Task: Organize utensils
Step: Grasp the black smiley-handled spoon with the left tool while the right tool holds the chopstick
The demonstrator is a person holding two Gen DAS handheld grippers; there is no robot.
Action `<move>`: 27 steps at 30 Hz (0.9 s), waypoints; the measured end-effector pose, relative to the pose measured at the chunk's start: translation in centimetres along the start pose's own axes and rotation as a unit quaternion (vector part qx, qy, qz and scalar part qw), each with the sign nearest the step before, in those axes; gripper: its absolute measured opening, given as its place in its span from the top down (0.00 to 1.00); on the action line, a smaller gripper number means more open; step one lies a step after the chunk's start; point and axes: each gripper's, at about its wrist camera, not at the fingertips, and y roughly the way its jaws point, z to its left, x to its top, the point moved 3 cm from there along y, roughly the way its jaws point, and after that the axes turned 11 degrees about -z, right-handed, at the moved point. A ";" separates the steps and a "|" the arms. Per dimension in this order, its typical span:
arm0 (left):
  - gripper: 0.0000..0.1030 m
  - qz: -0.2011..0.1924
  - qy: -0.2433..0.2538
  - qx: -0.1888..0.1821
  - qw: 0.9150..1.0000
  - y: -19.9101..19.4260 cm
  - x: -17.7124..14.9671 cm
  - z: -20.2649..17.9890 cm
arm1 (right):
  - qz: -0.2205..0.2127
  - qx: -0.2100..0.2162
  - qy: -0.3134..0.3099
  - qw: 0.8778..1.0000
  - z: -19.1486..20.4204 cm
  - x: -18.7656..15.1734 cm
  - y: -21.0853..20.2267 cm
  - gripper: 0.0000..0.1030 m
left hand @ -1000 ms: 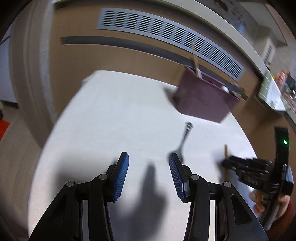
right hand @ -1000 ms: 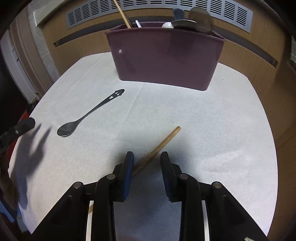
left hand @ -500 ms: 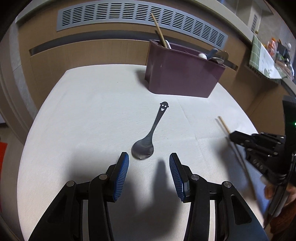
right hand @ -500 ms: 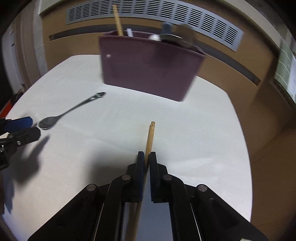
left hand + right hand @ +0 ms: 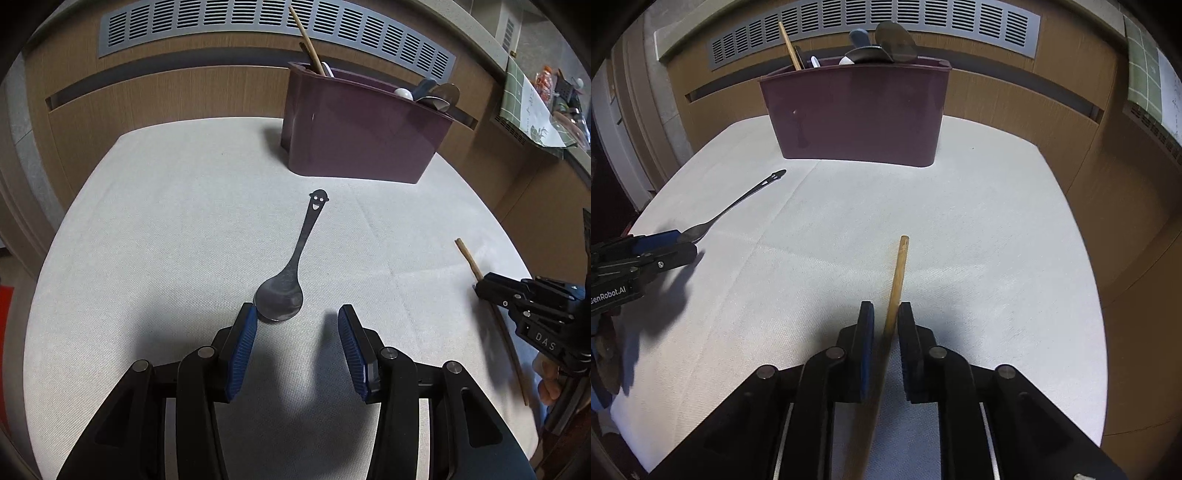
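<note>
A dark metal spoon (image 5: 295, 258) with a smiley handle end lies on the white cloth, its bowl toward me. My left gripper (image 5: 295, 314) stands open just behind the bowl, which sits by the left fingertip. In the right wrist view a wooden chopstick (image 5: 899, 266) runs between the fingers of my right gripper (image 5: 886, 310), whose jaws are opening; a gap shows on the stick's left side. The maroon utensil holder (image 5: 857, 118) stands at the back with a chopstick and spoons in it. The spoon (image 5: 738, 206) and left gripper (image 5: 683, 243) show at the left there.
The white cloth (image 5: 166, 221) covers a rounded table in front of a wooden wall with a grey vent (image 5: 258, 22). In the left wrist view, the right gripper (image 5: 480, 288) and chopstick (image 5: 469, 258) are near the table's right edge. A person's hand shows behind that gripper.
My left gripper has swung round and closed in on the spoon's bowl. The right jaws clamped the chopstick, turning it in line with the fingers, and have now parted again.
</note>
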 end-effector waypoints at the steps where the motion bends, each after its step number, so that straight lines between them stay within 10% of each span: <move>1: 0.55 0.000 0.000 0.000 1.000 0.0 0.0 0.0 | -0.002 0.001 0.003 1.000 0.0 0.0 0.0 0.85; 27: 0.54 0.000 0.043 0.032 0.999 2.0 0.9 -0.8 | -0.041 -0.013 0.038 0.998 -1.1 0.0 -0.7 0.95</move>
